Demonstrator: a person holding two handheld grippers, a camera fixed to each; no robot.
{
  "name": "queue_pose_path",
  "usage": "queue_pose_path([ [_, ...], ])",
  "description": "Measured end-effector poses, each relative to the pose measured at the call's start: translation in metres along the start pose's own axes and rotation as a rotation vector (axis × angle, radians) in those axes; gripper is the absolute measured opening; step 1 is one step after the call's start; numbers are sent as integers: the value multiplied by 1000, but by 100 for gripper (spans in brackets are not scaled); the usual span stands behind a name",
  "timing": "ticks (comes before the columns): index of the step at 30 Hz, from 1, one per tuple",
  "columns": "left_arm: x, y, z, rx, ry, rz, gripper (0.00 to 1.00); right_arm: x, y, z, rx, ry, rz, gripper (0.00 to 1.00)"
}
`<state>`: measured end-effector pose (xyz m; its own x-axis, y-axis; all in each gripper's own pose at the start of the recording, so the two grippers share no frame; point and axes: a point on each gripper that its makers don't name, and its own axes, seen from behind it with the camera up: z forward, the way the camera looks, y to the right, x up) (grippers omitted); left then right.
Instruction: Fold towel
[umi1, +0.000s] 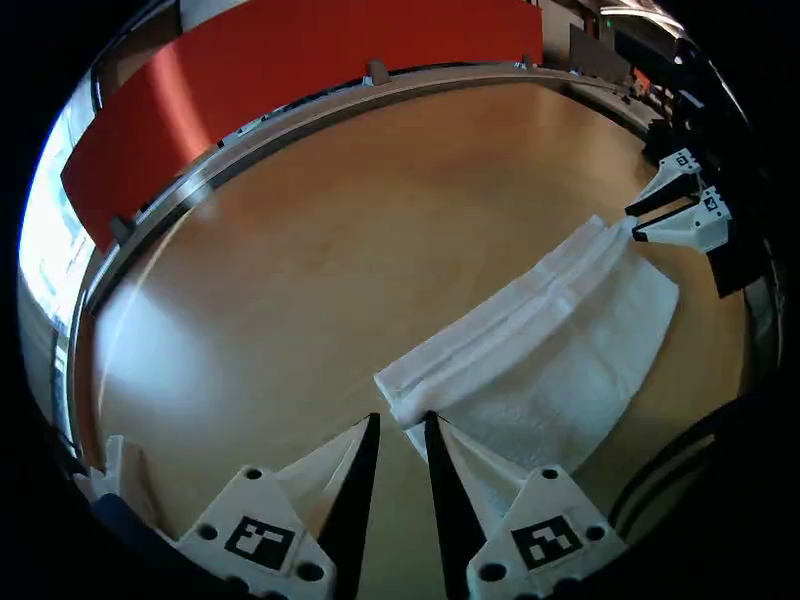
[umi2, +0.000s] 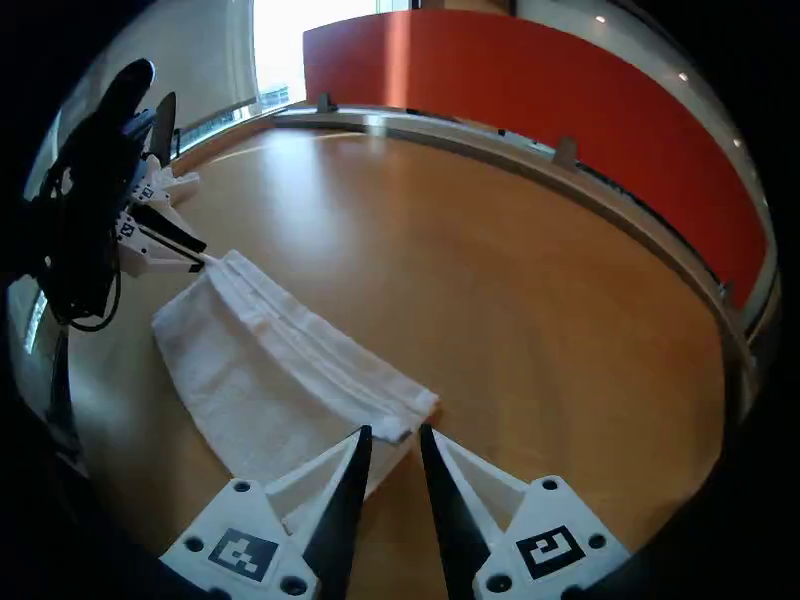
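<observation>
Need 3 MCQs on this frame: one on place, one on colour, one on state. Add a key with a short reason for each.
1. Where do the two grippers sit relative to the white folded cloth towel?
A. both at one end
B. one at each opposite end
C. both over its middle

2. What colour is the long flat panel behind the light wooden table?
A. blue
B. red
C. green

3. How does the towel lie?
A. crumpled in a heap
B. hanging off the table edge
C. folded into a long strip, flat on the table

Key:
1 B: the left gripper points at one end and the right gripper at the other.
2 B: the panel reads red in both views.
3 C: its layered edges lie flat on the wood.
</observation>
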<state>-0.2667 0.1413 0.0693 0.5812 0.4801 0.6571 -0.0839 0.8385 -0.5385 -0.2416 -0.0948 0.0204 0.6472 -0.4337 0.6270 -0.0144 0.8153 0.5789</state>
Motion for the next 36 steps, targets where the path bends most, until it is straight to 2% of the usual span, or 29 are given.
queue_pose_path([
  [4,3,-5,-1,21,9,7,36,3,4,-1,-16,11,16,55],
  [9,4,-10,-9,28,19,-17,59,6,3,-6,-17,23,37,89],
  [11,2,-9,-12,11,16,-34,72,6,1,-8,-15,29,48,96],
  [14,-2,-6,-18,-6,20,-60,90,4,-2,-12,-13,33,58,96],
  [24,-27,-2,-44,-2,32,-112,91,-13,-21,-33,-7,43,60,96],
  [36,-70,20,-74,8,24,-184,91,-43,-44,-61,-11,46,77,96],
])
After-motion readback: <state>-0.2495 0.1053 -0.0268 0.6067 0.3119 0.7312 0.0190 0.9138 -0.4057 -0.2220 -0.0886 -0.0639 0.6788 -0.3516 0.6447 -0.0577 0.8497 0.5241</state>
